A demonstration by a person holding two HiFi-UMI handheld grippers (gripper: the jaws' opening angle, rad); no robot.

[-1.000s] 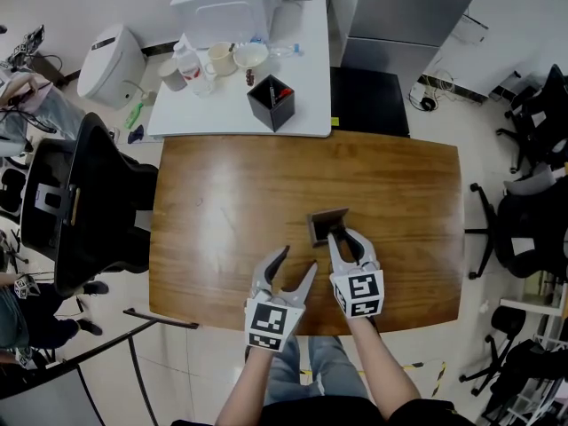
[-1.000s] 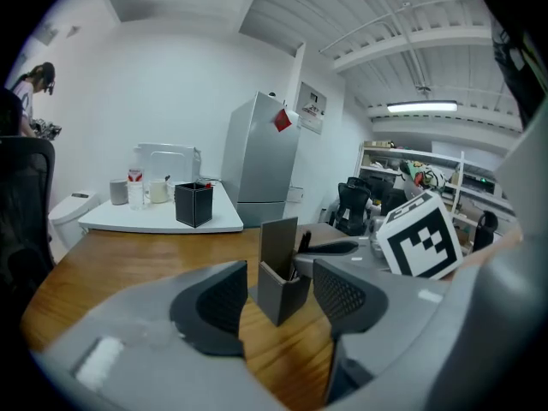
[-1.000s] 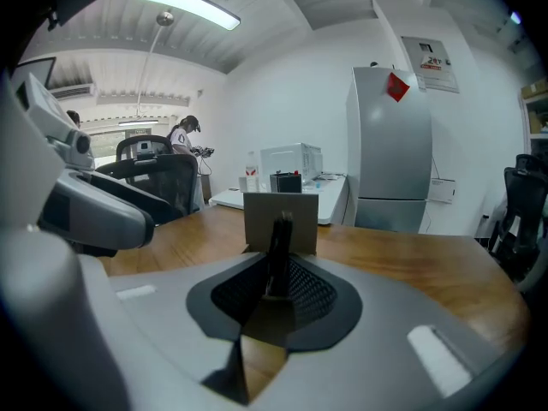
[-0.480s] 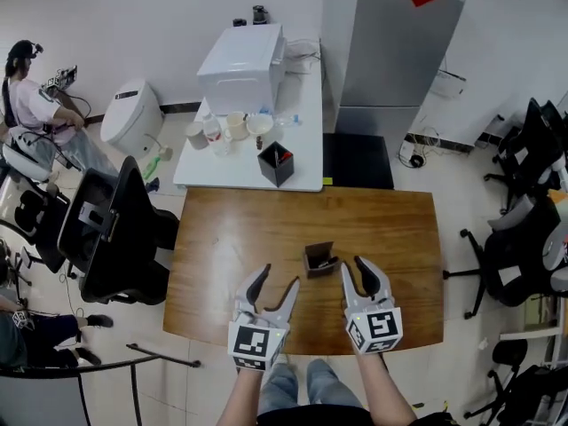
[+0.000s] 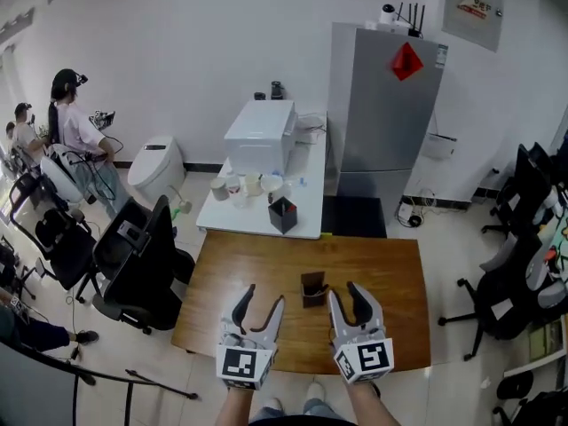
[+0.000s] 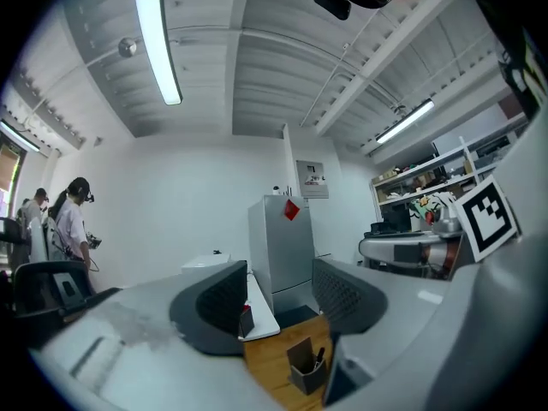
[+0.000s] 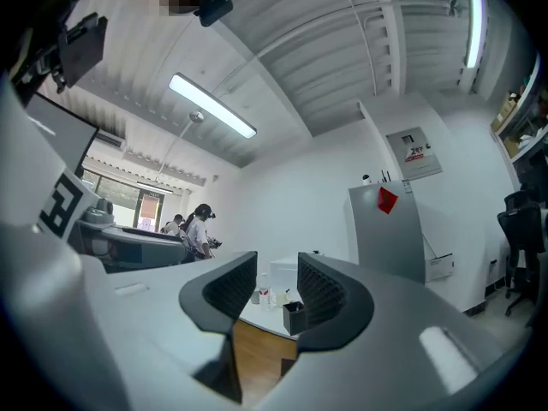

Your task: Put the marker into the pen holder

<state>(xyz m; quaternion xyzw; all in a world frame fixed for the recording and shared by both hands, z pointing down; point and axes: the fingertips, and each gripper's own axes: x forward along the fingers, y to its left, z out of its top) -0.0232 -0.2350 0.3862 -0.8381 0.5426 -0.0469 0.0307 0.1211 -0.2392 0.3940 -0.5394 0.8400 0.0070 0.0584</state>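
A small dark brown pen holder (image 5: 312,289) stands upright on the wooden table (image 5: 382,264), between my two grippers. In the left gripper view the pen holder (image 6: 304,368) has a dark marker (image 6: 318,358) standing inside it. My left gripper (image 5: 264,298) is raised near the table's front edge, left of the holder, open and empty. My right gripper (image 5: 344,293) hangs just right of the holder; its jaws are opening and nothing is between them. Both gripper views look level across the room, over the table.
Behind the wooden table stands a white table (image 5: 293,224) with cups, a black holder (image 5: 282,214) and a white box (image 5: 260,136). A grey fridge (image 5: 382,105) is at the back. Black chairs (image 5: 142,256) stand left, more chairs (image 5: 515,264) right. People (image 5: 75,127) sit far left.
The right gripper has come away from the pen holder and its jaws have spread. Both grippers have drawn back and risen, and the head view has lifted from the table toward the room.
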